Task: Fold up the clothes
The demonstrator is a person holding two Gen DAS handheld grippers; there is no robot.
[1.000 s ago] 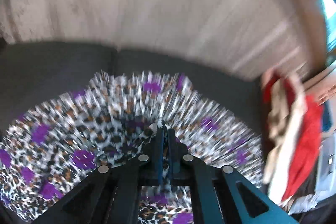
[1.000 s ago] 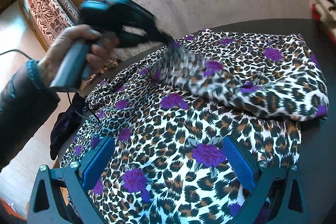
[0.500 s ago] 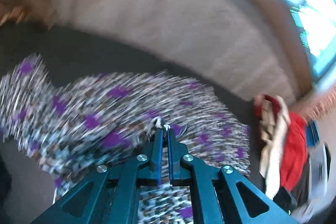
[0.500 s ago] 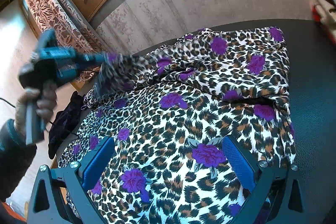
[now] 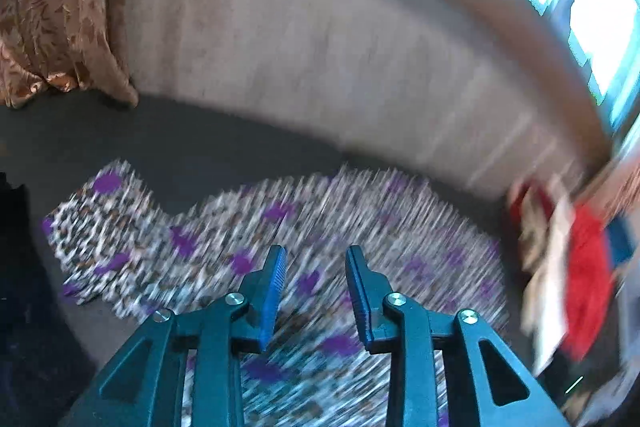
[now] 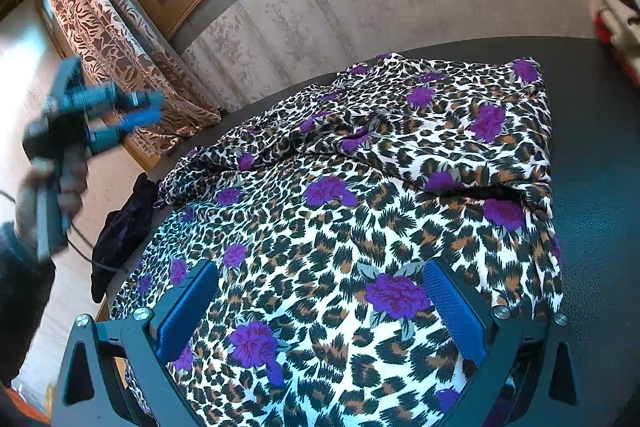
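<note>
The leopard-print garment with purple flowers (image 6: 360, 195) lies spread on the dark surface (image 6: 592, 155) (far part folded over). Left tongs (image 5: 316, 259) part-open, empty; right tongs (image 6: 320, 301) wide open above the cloth.

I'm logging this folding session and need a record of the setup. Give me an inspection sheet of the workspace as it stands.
Surface: dark table, bare along its right side.
Job's things: leopard-print garment with purple flowers, spread flat, its far part lying folded over in creases.
Clutter: red and white clothes at the table's right end; dark purple cloth hanging off the left edge.
Grippers: left gripper open, empty, above the garment, blurred; right gripper open, empty, fingers spread over the near part.
Cables: thin dark cable below the hand that holds the left gripper.
Surroundings: patterned wall, brown curtain, wood-framed window.
</note>
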